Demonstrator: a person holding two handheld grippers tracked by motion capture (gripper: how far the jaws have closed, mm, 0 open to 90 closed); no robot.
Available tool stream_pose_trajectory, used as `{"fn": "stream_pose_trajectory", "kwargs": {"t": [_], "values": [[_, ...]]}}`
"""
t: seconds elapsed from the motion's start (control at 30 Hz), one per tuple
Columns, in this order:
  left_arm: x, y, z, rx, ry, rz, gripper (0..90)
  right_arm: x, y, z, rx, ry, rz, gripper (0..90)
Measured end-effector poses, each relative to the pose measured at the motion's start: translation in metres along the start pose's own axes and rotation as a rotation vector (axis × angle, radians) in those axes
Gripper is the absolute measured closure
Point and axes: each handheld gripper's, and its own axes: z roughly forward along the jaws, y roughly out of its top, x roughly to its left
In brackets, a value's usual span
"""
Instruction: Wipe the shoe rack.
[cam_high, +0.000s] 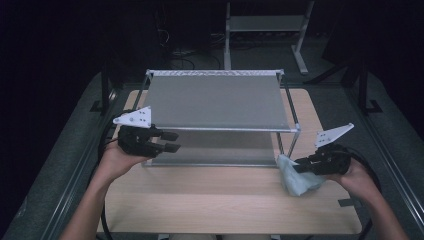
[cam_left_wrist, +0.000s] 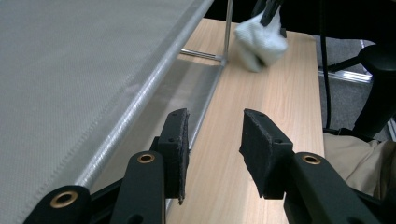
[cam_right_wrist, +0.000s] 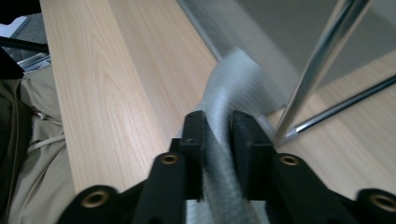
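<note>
The right claw (cam_high: 298, 165) held a pale cloth (cam_high: 296, 181) between its pads, low on the surface (cam_high: 210, 200) beside the rack's (cam_high: 215, 102) front right leg. The left claw (cam_high: 173, 141) stood wide and empty at the rack's left front edge. The cloth seemed about to be set down; the next move would call for fully freeing it.

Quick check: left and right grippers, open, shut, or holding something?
Left gripper: open, nothing between its jaws, beside the rack.
Right gripper: the pale cloth sits between its jaws, pads against it; holding the cloth.
</note>
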Motion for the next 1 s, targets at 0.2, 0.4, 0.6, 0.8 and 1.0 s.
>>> {"fn": "stream_pose_trajectory", "kwargs": {"t": [0.2, 0.4, 0.6, 0.8, 1.0], "values": [[-0.002, -0.007, 0.001, 0.001, -0.002, -0.003, 58.3, 0.002, 0.003, 0.002, -0.026, -0.006, -0.002, 62.5], [-0.005, -0.016, 0.0, -0.001, 0.001, -0.009, 56.6, 0.004, 0.008, 0.009, -0.042, -0.005, -0.012, 61.4], [-0.009, -0.028, -0.004, 0.002, 0.011, -0.022, 55.7, 0.005, 0.005, 0.017, -0.047, -0.009, -0.011, 60.0], [-0.01, -0.04, -0.006, 0.006, 0.019, -0.034, 54.5, 0.007, 0.004, 0.018, -0.062, -0.014, -0.007, 58.1], [-0.012, -0.051, -0.009, -0.005, 0.023, -0.049, 54.1, 0.007, 0.001, 0.021, -0.068, -0.024, -0.001, 56.6]]}}
